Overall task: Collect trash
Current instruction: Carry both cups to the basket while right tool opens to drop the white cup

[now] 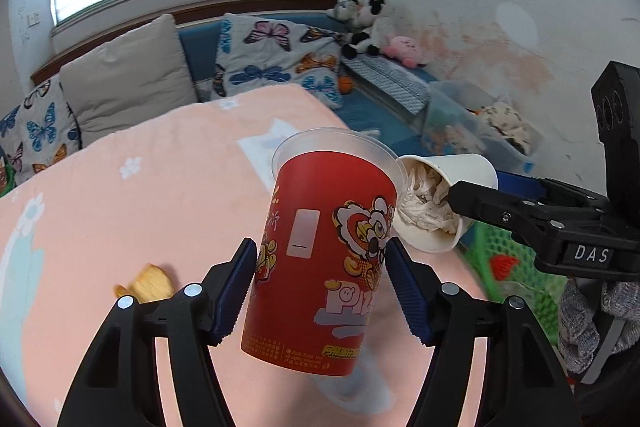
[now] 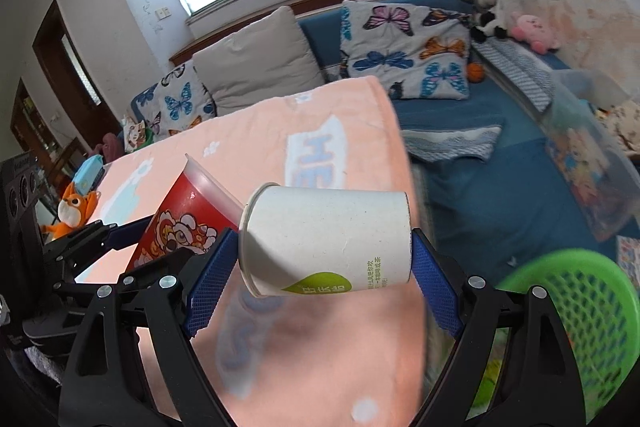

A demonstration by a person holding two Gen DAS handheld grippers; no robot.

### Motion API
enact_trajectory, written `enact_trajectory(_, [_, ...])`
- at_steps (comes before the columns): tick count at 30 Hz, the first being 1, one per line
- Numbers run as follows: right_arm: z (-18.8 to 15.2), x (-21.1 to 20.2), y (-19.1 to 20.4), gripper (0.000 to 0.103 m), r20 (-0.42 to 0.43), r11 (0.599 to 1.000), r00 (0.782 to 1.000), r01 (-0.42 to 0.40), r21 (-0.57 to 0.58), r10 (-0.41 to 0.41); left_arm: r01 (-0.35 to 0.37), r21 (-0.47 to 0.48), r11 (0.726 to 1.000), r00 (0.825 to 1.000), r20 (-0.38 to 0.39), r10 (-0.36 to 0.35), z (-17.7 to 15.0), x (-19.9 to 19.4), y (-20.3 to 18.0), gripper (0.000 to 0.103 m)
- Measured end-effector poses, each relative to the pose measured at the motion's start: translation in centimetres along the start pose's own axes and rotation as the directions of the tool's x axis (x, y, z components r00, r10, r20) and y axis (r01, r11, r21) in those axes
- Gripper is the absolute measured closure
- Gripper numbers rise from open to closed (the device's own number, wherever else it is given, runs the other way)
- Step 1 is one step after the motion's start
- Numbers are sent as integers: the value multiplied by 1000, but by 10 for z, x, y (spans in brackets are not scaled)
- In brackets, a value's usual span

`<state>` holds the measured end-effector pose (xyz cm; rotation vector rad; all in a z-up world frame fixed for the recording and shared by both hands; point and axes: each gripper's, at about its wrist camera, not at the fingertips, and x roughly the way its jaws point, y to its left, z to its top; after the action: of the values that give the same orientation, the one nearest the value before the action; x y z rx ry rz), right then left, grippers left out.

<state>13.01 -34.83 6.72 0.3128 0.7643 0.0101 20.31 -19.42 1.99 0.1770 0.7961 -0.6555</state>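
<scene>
Peach blanket spread below, and both cups are up off it: the left gripper clamps the red cup, the right gripper pinches the tissue-stuffed white cup. The green basket waits nearby, a yellow scrap unclaimed.

The left tool is gripping a red plastic cup between its blue pads, the cup tilting with its clear rim pointing away over the peach blanket-covered surface. Just beside the rim, the right tool is holding a white paper cup on its side, crumpled tissue showing in its mouth. A yellowish scrap is lying on the blanket at left, and a green mesh basket is sitting low at right.
</scene>
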Motion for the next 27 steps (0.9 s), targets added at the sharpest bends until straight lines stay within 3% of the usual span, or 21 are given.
enact_trajectory(16, [-66, -83, -81, 19, 20, 982, 987, 158, 106, -161, 157, 94, 983, 987, -28, -155, -29, -1, -110, 39])
enact_trajectory(27, [-103, -114, -124, 19, 15, 947, 951, 307, 96, -310, 218, 137, 966, 975, -63, -211, -31, 16, -170, 39])
